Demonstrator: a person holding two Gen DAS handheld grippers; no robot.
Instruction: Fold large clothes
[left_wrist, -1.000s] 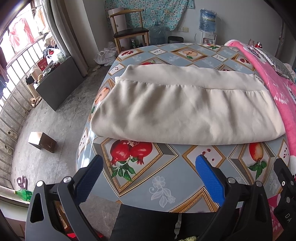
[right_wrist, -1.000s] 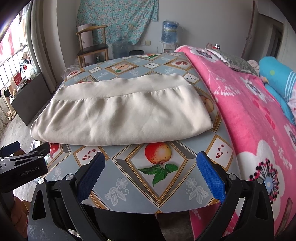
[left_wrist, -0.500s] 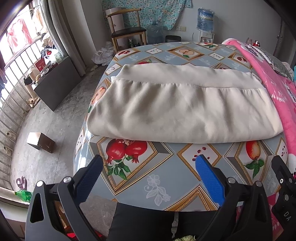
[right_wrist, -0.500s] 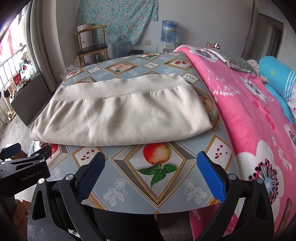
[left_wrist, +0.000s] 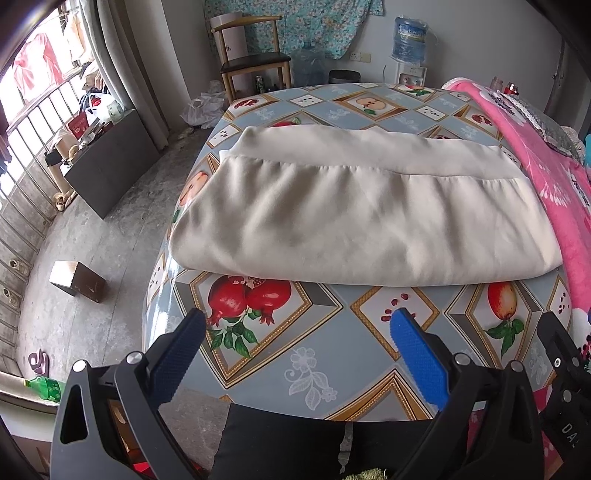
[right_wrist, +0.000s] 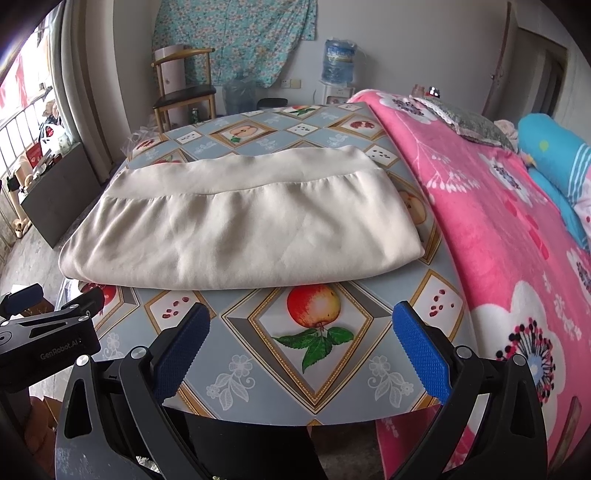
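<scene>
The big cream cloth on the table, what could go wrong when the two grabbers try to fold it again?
The cream cloth lies in stacked layers, so an open left gripper or right gripper might pinch only the top layer and leave a crooked fold. Its left end sits near the table edge, so a pull that way could slide it toward the floor. Its right end lies close to the pink blanket, which might get grabbed too.
</scene>
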